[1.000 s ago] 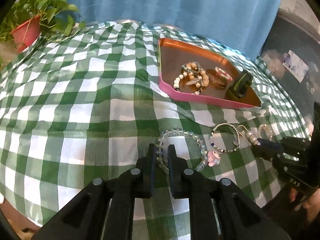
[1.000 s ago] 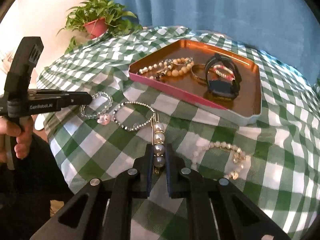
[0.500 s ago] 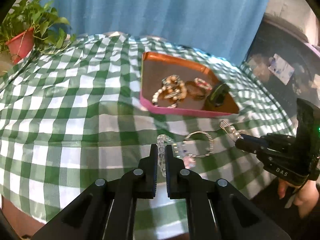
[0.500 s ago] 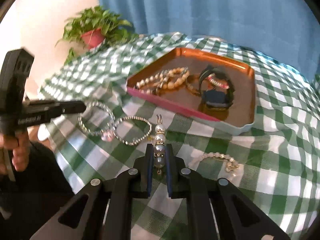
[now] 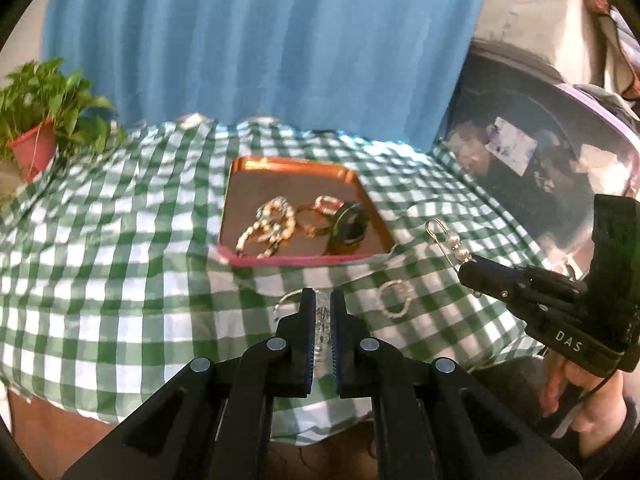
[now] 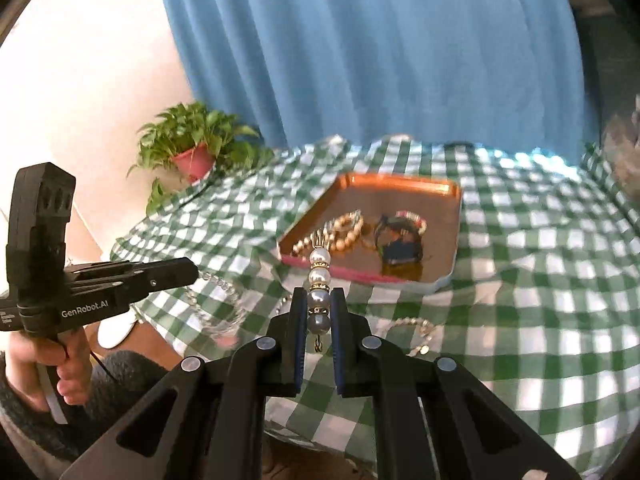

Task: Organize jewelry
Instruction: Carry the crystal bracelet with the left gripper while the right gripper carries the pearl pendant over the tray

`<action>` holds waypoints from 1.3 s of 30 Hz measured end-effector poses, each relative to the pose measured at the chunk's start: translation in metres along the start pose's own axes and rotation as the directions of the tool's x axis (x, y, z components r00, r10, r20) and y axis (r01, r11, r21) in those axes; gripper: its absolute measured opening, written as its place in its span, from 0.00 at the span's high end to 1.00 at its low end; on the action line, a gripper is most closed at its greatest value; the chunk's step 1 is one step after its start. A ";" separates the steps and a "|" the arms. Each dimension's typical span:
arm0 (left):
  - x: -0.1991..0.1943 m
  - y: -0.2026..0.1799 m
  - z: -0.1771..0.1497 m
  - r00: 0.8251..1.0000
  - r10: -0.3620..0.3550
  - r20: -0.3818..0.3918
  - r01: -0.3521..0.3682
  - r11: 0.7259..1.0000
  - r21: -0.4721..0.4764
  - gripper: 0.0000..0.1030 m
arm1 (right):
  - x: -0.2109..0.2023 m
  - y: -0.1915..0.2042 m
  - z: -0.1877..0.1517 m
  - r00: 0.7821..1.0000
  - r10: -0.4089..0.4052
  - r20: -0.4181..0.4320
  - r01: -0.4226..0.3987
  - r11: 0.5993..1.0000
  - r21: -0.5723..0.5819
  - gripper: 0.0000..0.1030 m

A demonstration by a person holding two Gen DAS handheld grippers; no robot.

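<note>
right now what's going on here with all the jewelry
A person is tidying jewelry into the copper tray on a green checked tablecloth. The left hand-held gripper is shut on a clear bead bracelet, and the right hand-held gripper is shut on a pearl pin; both are lifted off the cloth. Several bracelets and a watch already lie in the tray. Two bracelets remain on the cloth.

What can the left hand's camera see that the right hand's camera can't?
Only the left wrist view shows the dark glass cabinet on the right and the little silver bracelet on the cloth. Only the right wrist view shows the white wall and the pearl bracelet near its fingers. Both show the orange tray, the potted plant, the blue curtain, the pearl pin in the right gripper and the clear bead bracelet in the left gripper.
</note>
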State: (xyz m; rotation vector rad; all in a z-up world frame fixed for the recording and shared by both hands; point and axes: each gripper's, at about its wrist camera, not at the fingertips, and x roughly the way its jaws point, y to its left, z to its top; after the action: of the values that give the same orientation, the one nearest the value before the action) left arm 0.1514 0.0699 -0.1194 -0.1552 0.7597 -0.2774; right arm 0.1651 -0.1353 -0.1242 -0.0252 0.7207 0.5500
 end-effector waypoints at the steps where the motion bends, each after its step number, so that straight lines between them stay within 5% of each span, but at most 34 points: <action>1: -0.005 -0.004 0.004 1.000 -0.009 0.008 0.009 1.000 0.009 0.93 | -0.007 0.003 0.003 1.000 -0.004 0.014 0.004 1.000 -0.010 0.91; 13: -0.028 -0.009 0.061 0.990 -0.036 0.133 0.028 0.998 0.056 0.93 | -0.044 0.000 0.050 0.992 -0.020 0.127 0.025 0.999 -0.034 0.91; 26: 0.052 0.015 0.091 0.993 -0.053 0.105 0.052 0.999 0.006 0.93 | 0.033 -0.039 0.075 0.991 -0.094 0.094 0.095 0.995 -0.006 0.91; 33: 0.078 0.047 0.116 0.983 0.002 0.181 0.008 0.999 -0.051 0.93 | 0.061 -0.061 0.091 0.986 -0.118 0.122 0.120 0.993 -0.011 0.91; 39: 0.129 0.075 0.117 0.987 0.013 0.161 -0.001 0.997 -0.076 0.93 | 0.092 -0.088 0.091 0.986 -0.134 0.096 0.133 0.991 0.018 0.91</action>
State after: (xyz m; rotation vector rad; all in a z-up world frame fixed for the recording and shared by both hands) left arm 0.3363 0.1069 -0.1376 -0.2439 0.6103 -0.2263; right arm 0.3207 -0.1485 -0.1279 -0.0358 0.6221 0.4160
